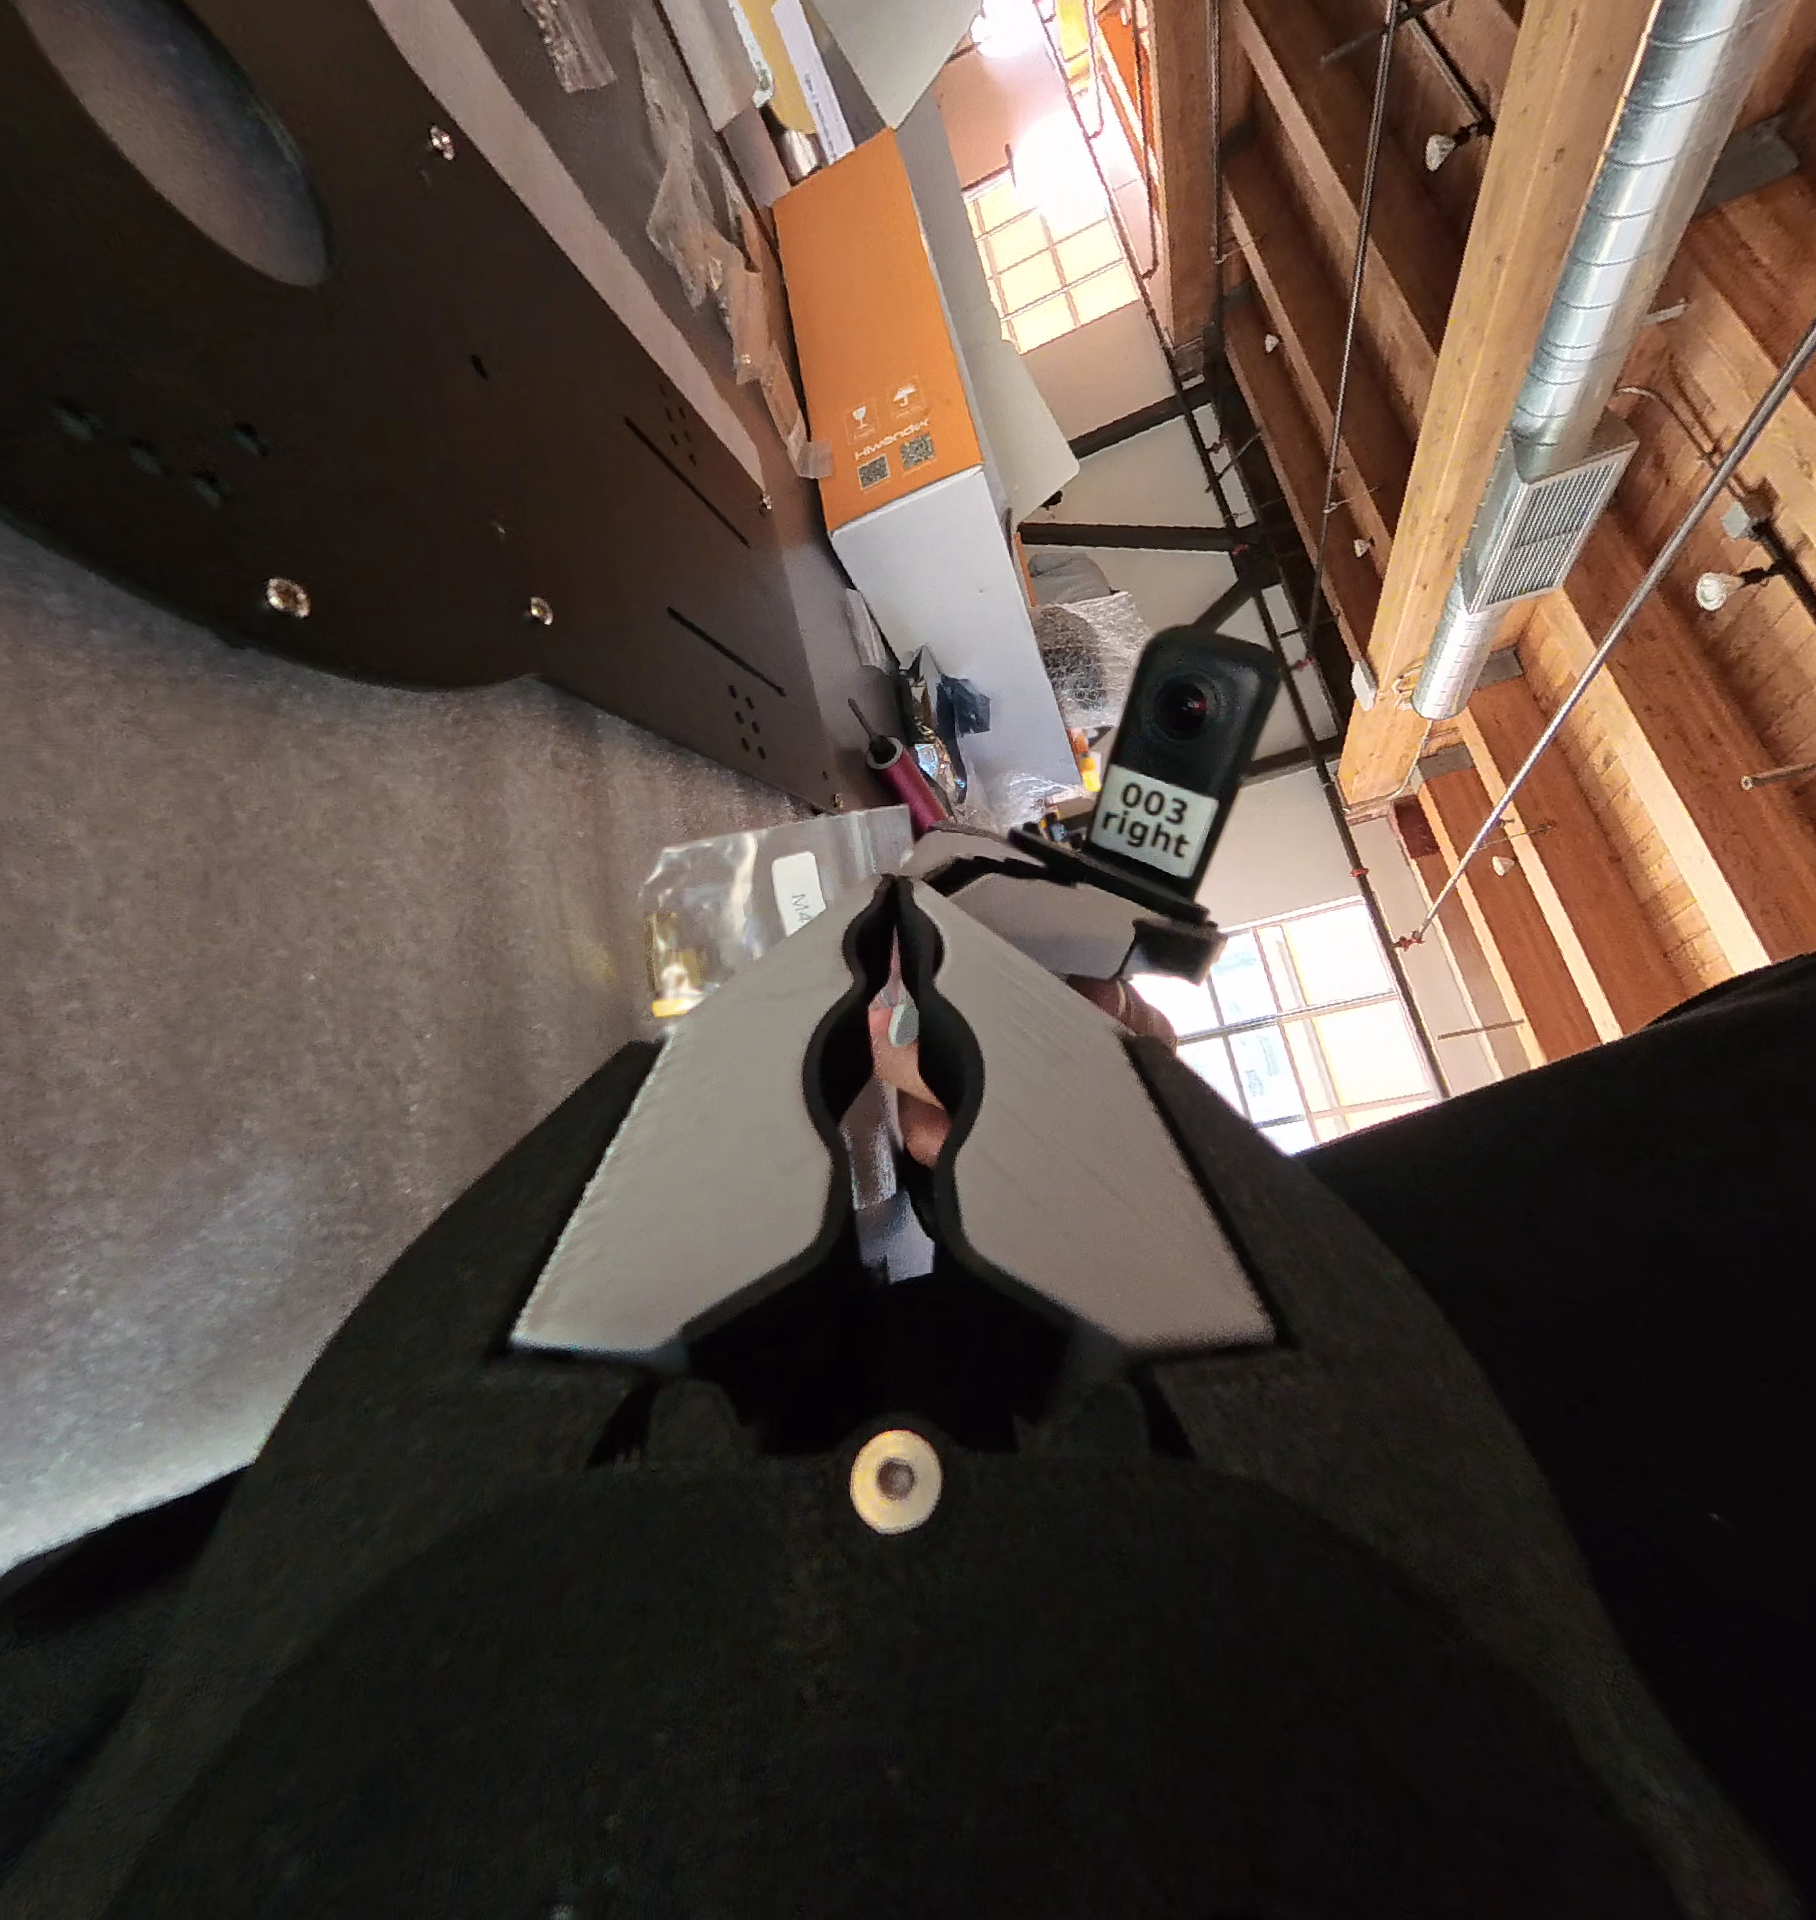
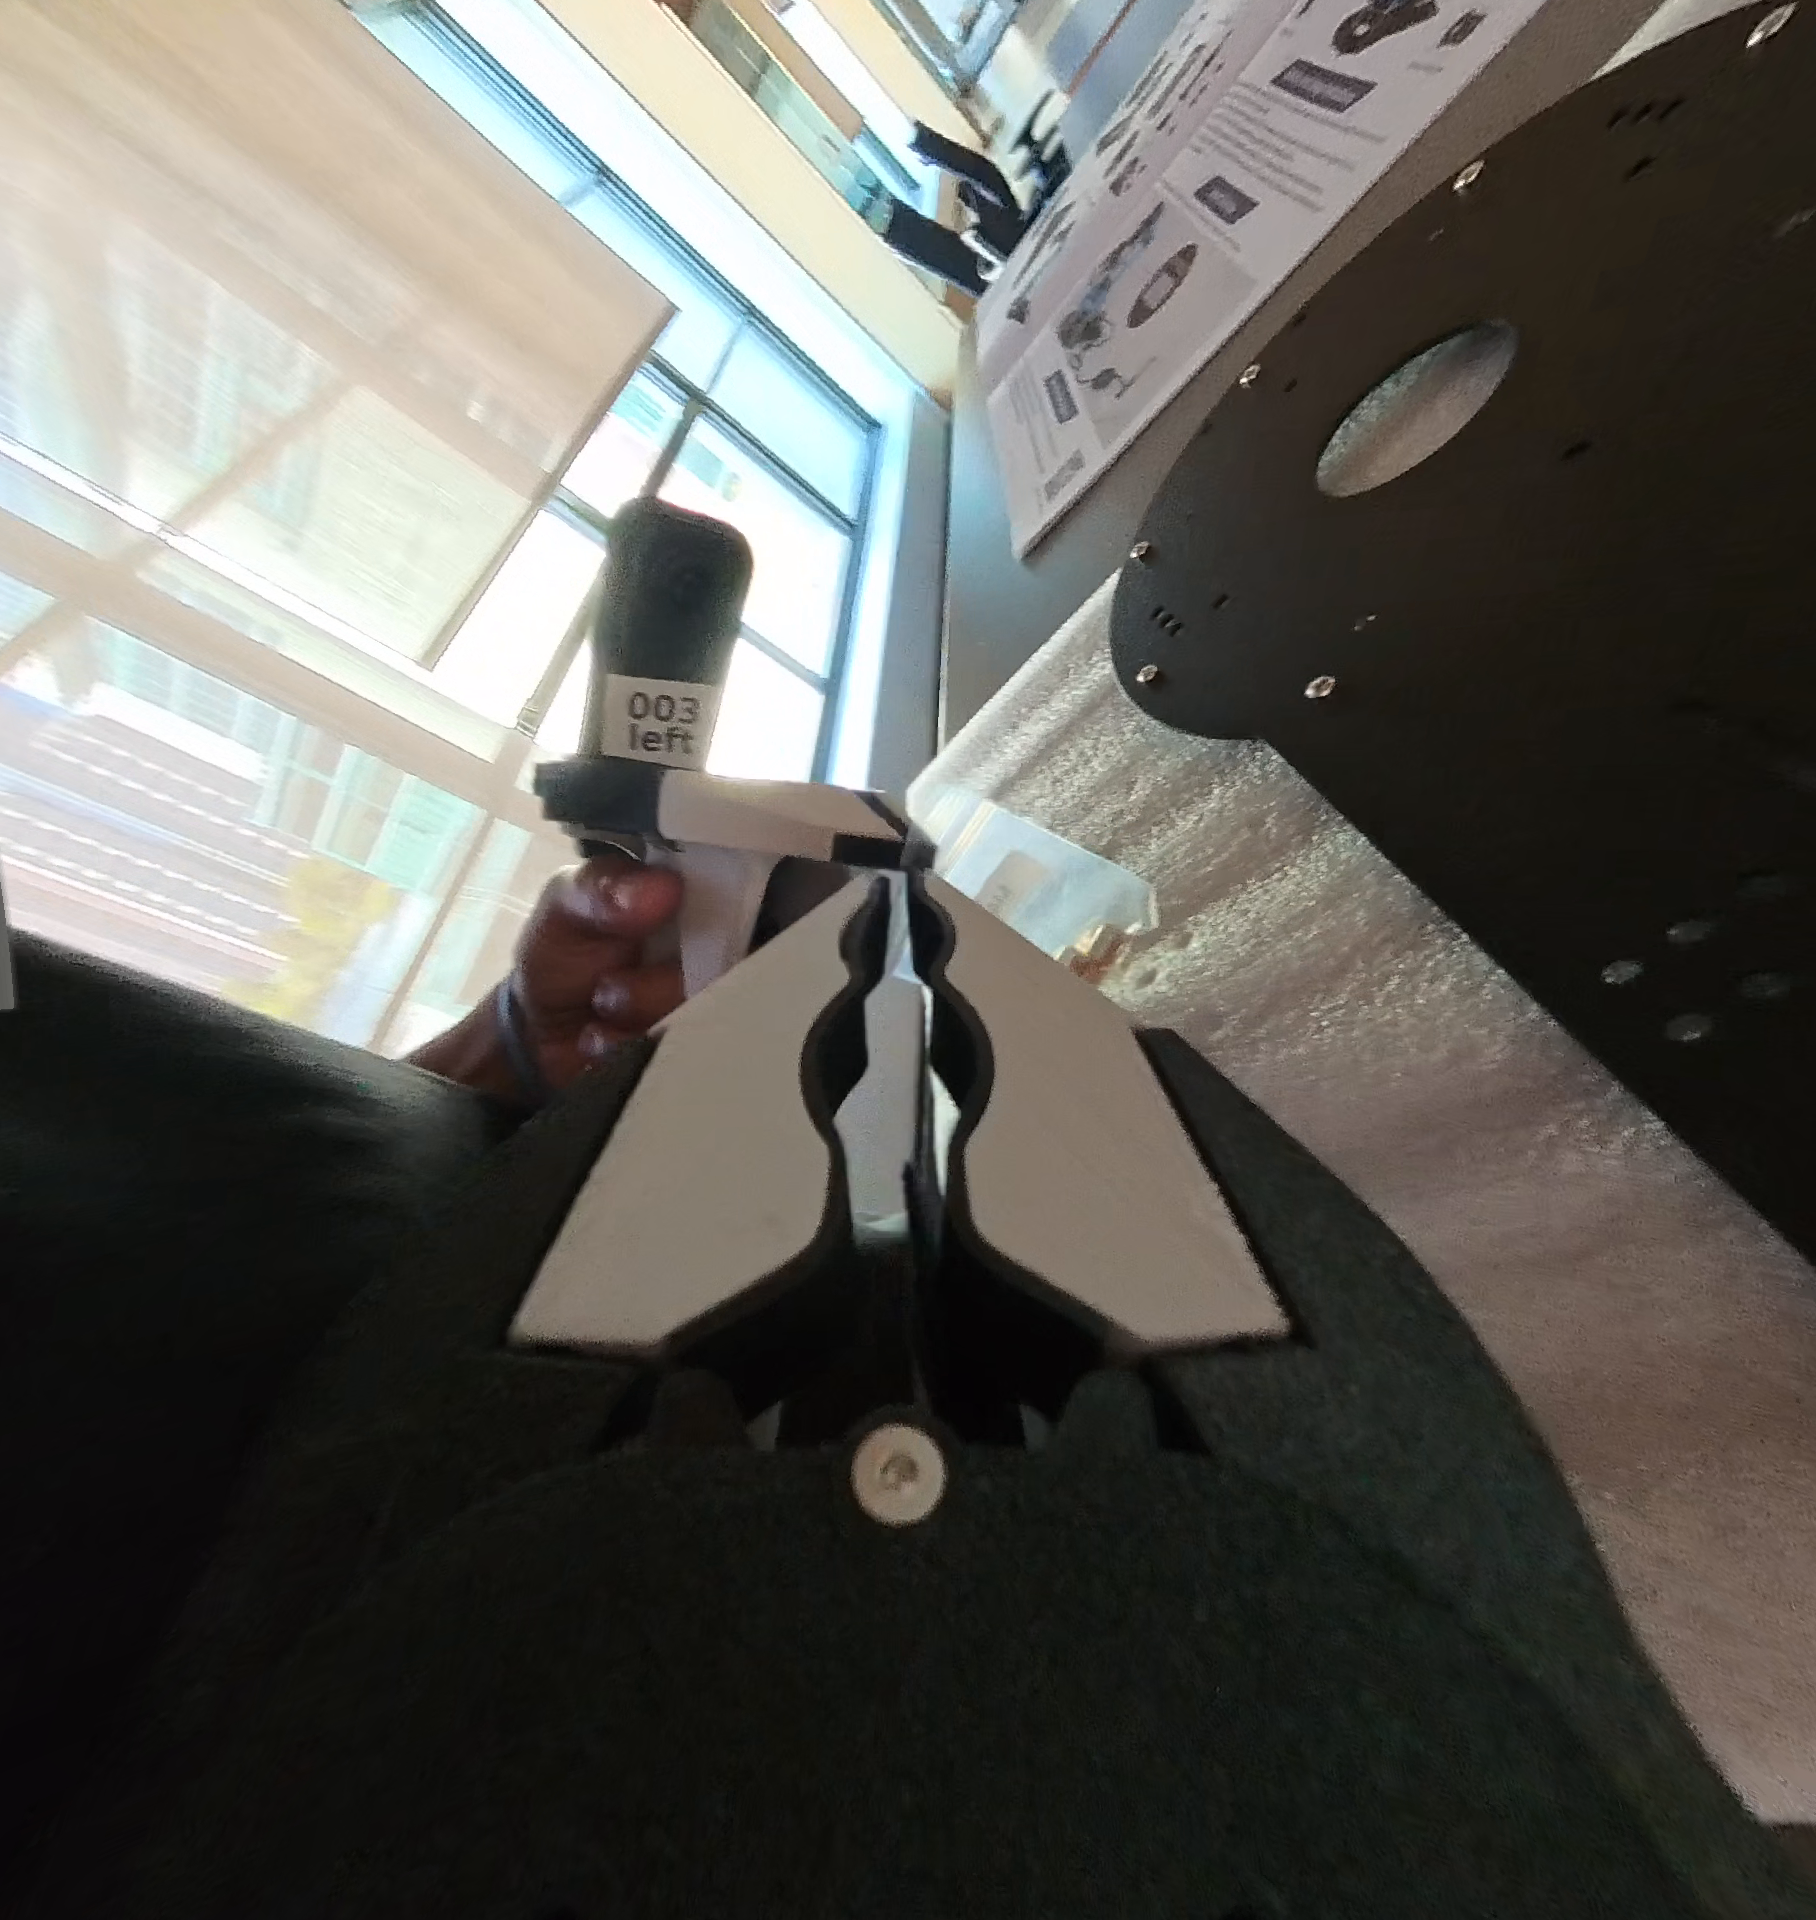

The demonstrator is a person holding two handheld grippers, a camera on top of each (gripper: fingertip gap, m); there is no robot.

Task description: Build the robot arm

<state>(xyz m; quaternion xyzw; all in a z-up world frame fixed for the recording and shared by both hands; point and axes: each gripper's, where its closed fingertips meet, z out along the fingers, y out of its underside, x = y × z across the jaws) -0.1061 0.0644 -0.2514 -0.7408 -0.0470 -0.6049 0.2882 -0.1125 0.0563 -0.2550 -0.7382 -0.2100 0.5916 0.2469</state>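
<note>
A small clear plastic bag (image 1: 727,894) with a white label and small brass parts inside hangs over a grey foam sheet (image 1: 260,935). My left gripper (image 1: 896,888) is shut, pinching the bag's near edge. The right gripper's tip meets it from the opposite side, with its camera (image 1: 1184,727) above. In the right wrist view my right gripper (image 2: 899,883) is shut on the same bag (image 2: 1029,862), tip to tip with the left gripper (image 2: 888,831). A hand (image 2: 592,956) holds the left gripper's handle.
A large black metal plate (image 1: 416,416) with holes and screws lies on the foam (image 2: 1299,987); it also shows in the right wrist view (image 2: 1558,623). An orange and white box (image 1: 883,343), a maroon tool (image 1: 893,779) and wrapping clutter lie beyond. A printed sheet (image 2: 1143,260) lies on the table. My left and right fingertips are right by each other.
</note>
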